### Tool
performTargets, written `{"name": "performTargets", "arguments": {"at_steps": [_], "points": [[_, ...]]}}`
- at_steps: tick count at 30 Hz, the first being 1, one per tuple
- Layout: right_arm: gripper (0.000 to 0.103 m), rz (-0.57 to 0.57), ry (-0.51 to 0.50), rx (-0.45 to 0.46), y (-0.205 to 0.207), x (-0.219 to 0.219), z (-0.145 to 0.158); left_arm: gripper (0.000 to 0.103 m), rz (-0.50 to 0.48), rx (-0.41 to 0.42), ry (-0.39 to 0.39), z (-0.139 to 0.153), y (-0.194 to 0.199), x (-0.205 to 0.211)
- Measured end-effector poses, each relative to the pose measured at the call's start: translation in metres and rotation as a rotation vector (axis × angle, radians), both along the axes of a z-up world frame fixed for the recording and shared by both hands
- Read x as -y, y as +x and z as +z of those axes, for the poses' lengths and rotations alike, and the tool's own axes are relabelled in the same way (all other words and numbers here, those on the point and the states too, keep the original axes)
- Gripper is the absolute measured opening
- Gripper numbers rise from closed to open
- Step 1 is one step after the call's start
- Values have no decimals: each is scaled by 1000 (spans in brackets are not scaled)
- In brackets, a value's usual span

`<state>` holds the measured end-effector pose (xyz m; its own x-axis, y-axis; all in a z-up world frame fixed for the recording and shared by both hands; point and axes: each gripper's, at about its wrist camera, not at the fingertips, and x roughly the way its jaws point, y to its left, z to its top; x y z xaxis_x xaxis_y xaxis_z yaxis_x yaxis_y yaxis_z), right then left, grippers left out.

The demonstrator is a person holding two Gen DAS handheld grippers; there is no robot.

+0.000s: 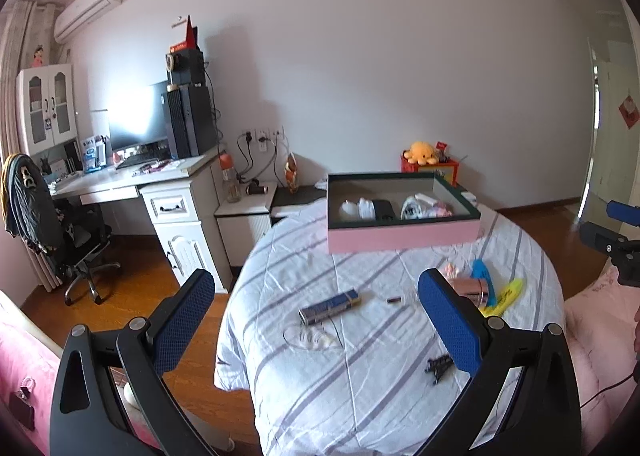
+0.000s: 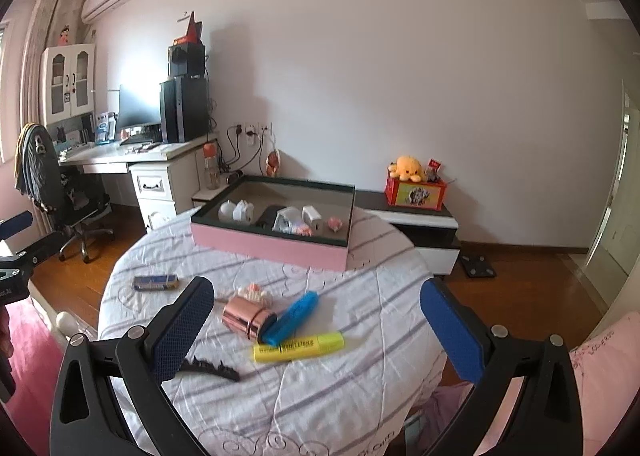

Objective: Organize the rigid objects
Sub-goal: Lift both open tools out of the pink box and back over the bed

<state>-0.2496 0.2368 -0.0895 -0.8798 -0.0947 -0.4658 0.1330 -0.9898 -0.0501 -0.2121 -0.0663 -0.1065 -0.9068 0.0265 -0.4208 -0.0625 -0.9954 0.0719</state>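
A pink box (image 1: 402,238) (image 2: 268,246) with a dark rim stands at the far side of the striped bed cover and holds several small items. Loose on the cover lie a blue-and-silver pack (image 1: 330,306) (image 2: 155,282), a rose-gold cylinder (image 2: 245,318) (image 1: 474,288), a blue marker (image 2: 294,318), a yellow highlighter (image 2: 298,346) (image 1: 506,296), a black comb-like clip (image 2: 212,369) (image 1: 440,366) and a small pink figure (image 2: 254,293). My left gripper (image 1: 316,322) hovers open above the pack. My right gripper (image 2: 316,330) hovers open above the highlighter, holding nothing.
A white desk (image 1: 120,180) with a monitor and a black office chair (image 1: 48,216) stand at the left on wooden floor. A low cabinet (image 2: 416,224) carries a red box with a yellow plush toy. A pink pillow (image 2: 592,376) lies at the right.
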Motion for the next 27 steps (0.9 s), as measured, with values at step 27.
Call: {"name": "performTargets", "arguments": {"at_steps": [27], "points": [[103,-22,12,268,-83,1,-101,103,-34,329,-62,-115,-122,25]]}}
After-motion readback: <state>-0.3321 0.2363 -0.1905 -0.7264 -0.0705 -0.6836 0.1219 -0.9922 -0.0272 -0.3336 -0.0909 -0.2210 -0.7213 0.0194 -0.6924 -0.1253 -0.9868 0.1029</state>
